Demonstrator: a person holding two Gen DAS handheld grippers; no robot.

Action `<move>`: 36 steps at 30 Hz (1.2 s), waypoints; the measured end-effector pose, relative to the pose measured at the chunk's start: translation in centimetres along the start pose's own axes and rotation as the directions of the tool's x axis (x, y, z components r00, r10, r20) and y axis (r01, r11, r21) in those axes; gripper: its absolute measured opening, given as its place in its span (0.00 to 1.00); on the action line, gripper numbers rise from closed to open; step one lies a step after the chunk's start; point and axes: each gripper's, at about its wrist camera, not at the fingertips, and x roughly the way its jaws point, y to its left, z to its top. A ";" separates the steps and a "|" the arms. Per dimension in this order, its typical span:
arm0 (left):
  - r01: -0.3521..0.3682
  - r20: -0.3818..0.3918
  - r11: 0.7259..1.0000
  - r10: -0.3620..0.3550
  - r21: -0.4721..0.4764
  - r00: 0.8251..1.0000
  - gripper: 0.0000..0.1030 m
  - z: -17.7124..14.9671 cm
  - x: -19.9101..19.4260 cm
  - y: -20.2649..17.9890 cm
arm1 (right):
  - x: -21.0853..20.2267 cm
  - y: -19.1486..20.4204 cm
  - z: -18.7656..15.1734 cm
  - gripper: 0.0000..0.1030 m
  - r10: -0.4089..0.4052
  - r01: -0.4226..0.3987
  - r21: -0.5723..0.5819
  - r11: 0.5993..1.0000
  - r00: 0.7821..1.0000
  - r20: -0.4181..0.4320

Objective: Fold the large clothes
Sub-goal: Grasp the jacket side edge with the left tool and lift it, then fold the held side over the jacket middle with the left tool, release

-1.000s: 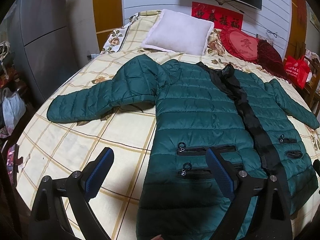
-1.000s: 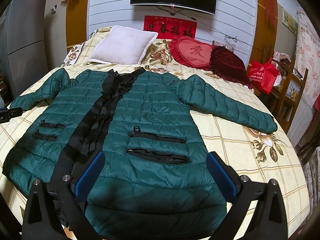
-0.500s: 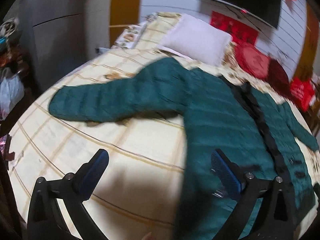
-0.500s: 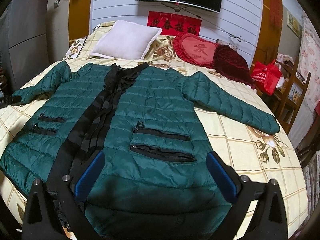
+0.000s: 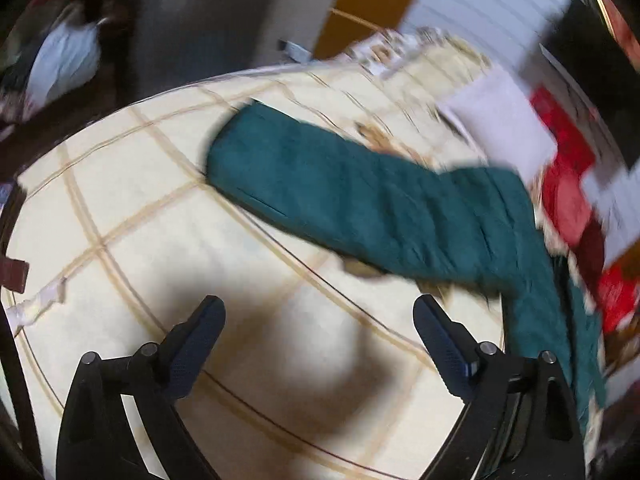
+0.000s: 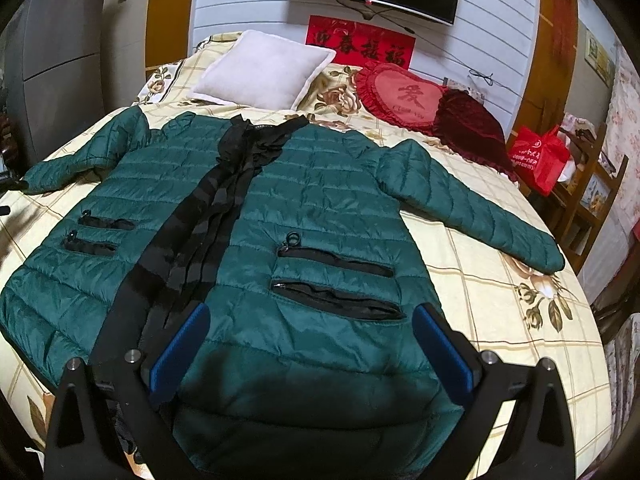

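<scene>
Both tongs gape wide, holding nothing. Left tongs (image 5: 318, 316) hang tilted over bare checked bed (image 5: 132, 216), just short of the green jacket's sleeve (image 5: 320, 184). Right tongs (image 6: 310, 322) hover above the jacket (image 6: 320, 208) hem, spread flat on the bed; open sheet lies beyond its right sleeve.

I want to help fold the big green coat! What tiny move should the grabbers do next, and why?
Probably the left gripper should ease forward onto the sleeve and pinch its cuff. Its jaws are open and empty over bare bedspread, and the coat lies flat with both sleeves spread out, nothing folded yet.
</scene>
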 end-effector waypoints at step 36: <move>0.020 0.277 0.998 -0.005 -0.053 0.961 0.00 11.4 -6.0 -5.1 | -0.5 -1.5 0.6 1.00 -0.040 0.040 0.007 0.999 0.999 -0.023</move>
